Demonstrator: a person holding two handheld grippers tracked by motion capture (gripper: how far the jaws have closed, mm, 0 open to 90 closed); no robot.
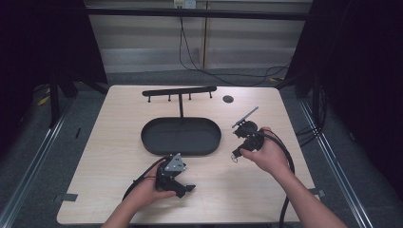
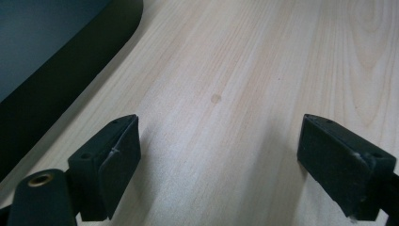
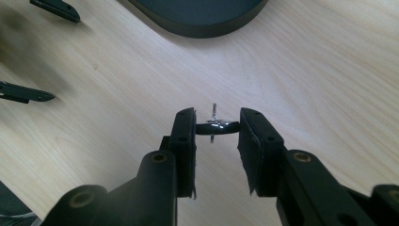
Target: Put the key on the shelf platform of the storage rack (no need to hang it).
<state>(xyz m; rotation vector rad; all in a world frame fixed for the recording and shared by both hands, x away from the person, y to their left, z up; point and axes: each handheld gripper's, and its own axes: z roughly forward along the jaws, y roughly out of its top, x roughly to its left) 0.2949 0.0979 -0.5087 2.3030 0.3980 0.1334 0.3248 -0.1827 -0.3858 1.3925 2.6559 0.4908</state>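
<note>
I am pinching a small black ring with a metal pin in the right gripper, right of the black oval tray, ready for hanging; left gripper is resting wide open, empty

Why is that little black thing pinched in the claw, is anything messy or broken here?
Nothing looks spilled or broken. The right gripper pinches a small dark ring with a metal pin just above the table. The left gripper hangs open. The black tray lies flat, its hook stand upright.
</note>
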